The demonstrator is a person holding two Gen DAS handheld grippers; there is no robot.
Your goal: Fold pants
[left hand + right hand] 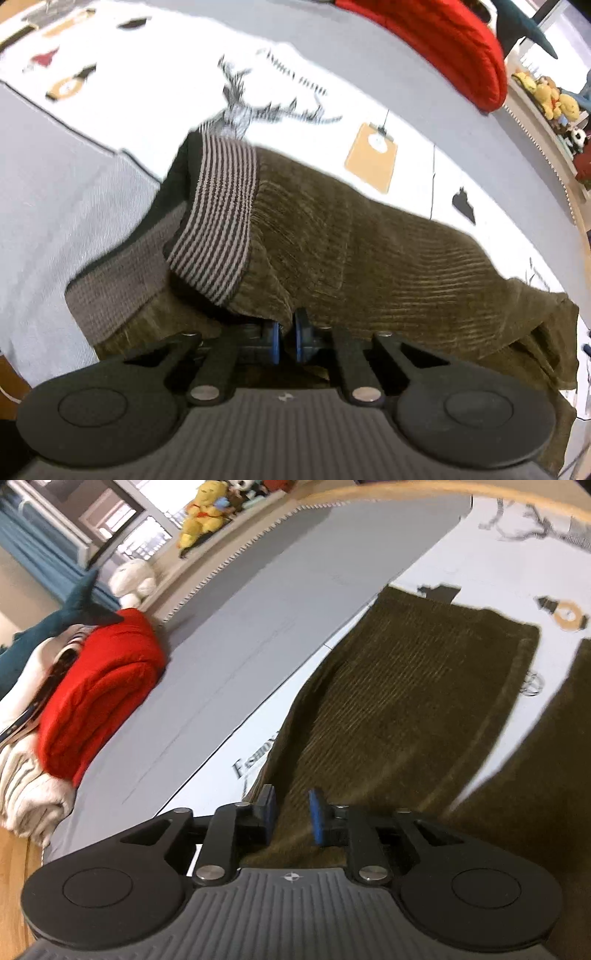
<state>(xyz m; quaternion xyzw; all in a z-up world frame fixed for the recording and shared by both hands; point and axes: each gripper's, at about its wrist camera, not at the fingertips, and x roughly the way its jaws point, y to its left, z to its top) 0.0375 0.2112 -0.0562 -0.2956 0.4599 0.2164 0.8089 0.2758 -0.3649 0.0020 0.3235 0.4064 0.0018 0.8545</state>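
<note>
Closest in the left wrist view, the left tool [287, 334] has its blue pads drawn almost together, and an edge of the brown corduroy pants [369, 251] dips into the slot between them; I read this as a pinch on the cloth, at the near edge just below the striped waistband [218, 221]. From that pinch the waistband rises up and to the left, its dark inner face turned outward where it has curled over, and the body of the garment runs off to the right across the bed [55, 192], ending in a rumpled fold near the right edge of the picture.

In the right wrist view, the right tool [291, 818] stands partly open, its pads clearly apart. Corduroy lies in the gap and passes under it, but the pads do not appear to press on it, so this side looks like a straddle, not a grip. One pant leg [424, 686] stretches straight ahead from this tool, its long axis running up and slightly right toward a square hem; the second leg lies just beside it on the right, with a strip of printed cover between them.

The coming move turns on that axis: the left tool has the waist end, the right is nearer the legs.

Farther off, a red blanket [99, 698] sits at the bed's far left edge, with plush toys [203, 509] beyond on a ledge.
</note>
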